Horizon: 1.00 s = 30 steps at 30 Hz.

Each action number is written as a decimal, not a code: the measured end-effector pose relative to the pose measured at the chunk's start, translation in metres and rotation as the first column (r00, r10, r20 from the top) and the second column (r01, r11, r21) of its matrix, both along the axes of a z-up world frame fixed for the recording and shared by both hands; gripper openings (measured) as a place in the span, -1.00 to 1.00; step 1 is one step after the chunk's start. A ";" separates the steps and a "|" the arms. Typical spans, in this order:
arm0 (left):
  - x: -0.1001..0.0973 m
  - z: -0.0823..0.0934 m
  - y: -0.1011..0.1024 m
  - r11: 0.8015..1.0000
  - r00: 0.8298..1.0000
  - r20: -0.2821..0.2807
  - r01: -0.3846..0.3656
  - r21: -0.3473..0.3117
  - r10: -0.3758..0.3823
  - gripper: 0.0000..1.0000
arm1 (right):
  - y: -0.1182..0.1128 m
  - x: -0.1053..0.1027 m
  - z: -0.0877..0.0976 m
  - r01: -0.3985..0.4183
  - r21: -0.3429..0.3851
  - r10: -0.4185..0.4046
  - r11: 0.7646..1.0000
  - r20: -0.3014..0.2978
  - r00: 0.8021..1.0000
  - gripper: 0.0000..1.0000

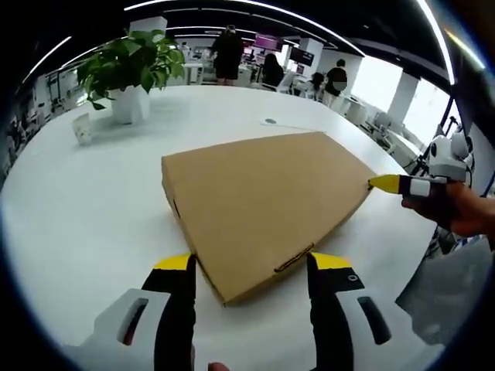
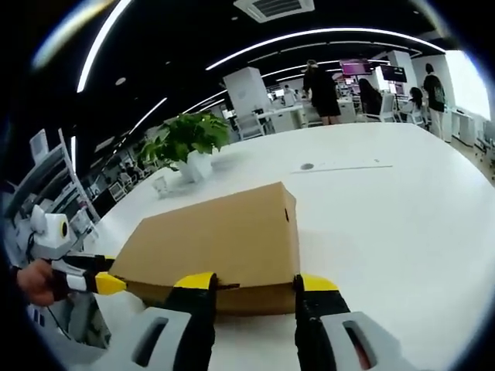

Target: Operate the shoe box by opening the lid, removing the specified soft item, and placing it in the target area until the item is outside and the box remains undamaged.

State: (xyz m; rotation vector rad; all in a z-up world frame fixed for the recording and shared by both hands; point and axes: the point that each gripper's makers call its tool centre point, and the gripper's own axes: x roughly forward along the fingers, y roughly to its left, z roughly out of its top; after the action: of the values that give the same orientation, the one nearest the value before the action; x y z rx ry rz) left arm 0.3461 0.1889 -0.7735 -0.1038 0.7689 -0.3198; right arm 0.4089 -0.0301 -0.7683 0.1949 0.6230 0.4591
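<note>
A closed brown cardboard shoe box [image 1: 263, 205] lies flat on the white table [image 1: 85, 216]. My left gripper [image 1: 252, 267] is open, its yellow-tipped jaws standing on either side of the box's near corner, where a lid slot shows. In the left gripper view, the right gripper [image 1: 396, 184] comes in from the right, its yellow tip at the box's right corner, a hand [image 1: 464, 210] holding it. In the right gripper view, the box [image 2: 220, 236] has its short side facing me. My right gripper [image 2: 256, 284] is open at the base of that side. The left gripper [image 2: 97, 283] shows at the box's left corner.
A potted plant [image 1: 128, 73] in a white pot stands at the far side of the table, with a small white cup [image 1: 82, 127] beside it. A small round cover [image 1: 269, 121] is set in the tabletop beyond the box. People stand at desks in the background [image 2: 321, 89].
</note>
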 end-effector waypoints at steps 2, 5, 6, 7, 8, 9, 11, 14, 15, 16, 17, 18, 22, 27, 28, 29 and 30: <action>-0.002 0.000 0.003 1.000 1.000 -0.001 -0.003 0.001 0.003 0.18 | 0.002 0.000 0.000 -0.002 0.002 0.002 1.000 0.001 1.000 -0.26; -0.004 0.000 0.006 1.000 1.000 -0.001 -0.007 0.005 0.007 0.18 | 0.007 -0.002 0.000 -0.011 0.001 0.011 1.000 0.001 1.000 -0.27; -0.004 0.000 0.007 1.000 1.000 -0.001 -0.009 0.006 0.009 0.18 | 0.007 -0.002 0.000 -0.014 0.000 0.014 1.000 0.001 1.000 -0.27; -0.005 0.000 0.008 1.000 1.000 -0.001 -0.009 0.007 0.009 0.18 | 0.008 -0.002 0.000 -0.016 0.000 0.016 1.000 0.001 1.000 -0.27; -0.005 0.000 0.008 1.000 1.000 -0.001 -0.010 0.007 0.010 0.17 | 0.009 -0.002 0.000 -0.019 0.000 0.019 1.000 0.001 1.000 -0.27; -0.005 0.000 0.009 1.000 1.000 0.000 -0.009 0.008 0.009 0.17 | 0.009 -0.001 0.000 -0.023 0.000 0.023 1.000 0.001 1.000 -0.26; -0.005 0.000 0.010 1.000 1.000 0.002 -0.008 0.008 0.008 0.17 | 0.010 -0.002 0.000 -0.033 0.000 0.033 0.999 0.003 0.999 -0.26; -0.005 0.000 0.011 1.000 1.000 0.006 -0.003 0.008 0.003 0.16 | 0.012 -0.004 0.001 -0.135 -0.020 0.135 0.991 0.024 0.991 -0.23; -0.005 0.000 0.013 1.000 1.000 0.008 -0.001 -0.002 0.001 0.16 | 0.012 -0.005 0.001 -0.163 -0.036 0.164 0.986 0.039 0.986 -0.21; -0.005 0.001 0.014 1.000 1.000 0.012 0.001 -0.011 -0.001 0.16 | 0.013 -0.007 0.001 -0.205 -0.051 0.208 0.977 0.046 0.977 -0.18; -0.006 0.001 0.015 1.000 1.000 0.014 0.008 -0.016 -0.007 0.14 | 0.014 -0.009 0.002 -0.226 -0.058 0.230 0.972 0.053 0.972 -0.15; -0.006 0.001 0.016 1.000 1.000 0.016 0.015 -0.015 -0.014 0.13 | 0.012 -0.010 0.002 -0.241 -0.067 0.245 0.968 0.060 0.968 -0.15; -0.007 0.005 0.016 0.999 0.998 0.025 0.053 -0.005 -0.053 0.11 | 0.004 -0.008 0.006 -0.300 -0.188 0.325 0.935 0.121 0.938 -0.23; -0.006 0.005 0.016 0.995 0.995 0.027 0.098 0.019 -0.098 0.10 | 0.001 -0.009 -0.005 -0.346 -0.211 0.368 0.914 0.074 0.927 -0.17; -0.006 0.004 0.015 0.994 0.994 0.024 0.105 0.021 -0.105 0.10 | 0.000 -0.009 -0.005 -0.347 -0.212 0.369 0.914 0.074 0.927 -0.17; -0.002 0.001 0.016 0.994 0.994 0.022 0.108 0.023 -0.108 0.11 | 0.000 -0.008 -0.004 -0.348 -0.215 0.371 0.912 0.077 0.925 -0.18; -0.002 -0.001 0.017 0.993 0.994 0.017 0.111 0.026 -0.112 0.11 | 0.000 -0.006 -0.004 -0.349 -0.218 0.372 0.911 0.078 0.925 -0.18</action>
State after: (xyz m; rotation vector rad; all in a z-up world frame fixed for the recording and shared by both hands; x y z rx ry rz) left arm 0.3445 0.2057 -0.7744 -0.0345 0.7616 -0.4166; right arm 0.4030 -0.0301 -0.7725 -0.1444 0.5858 0.7557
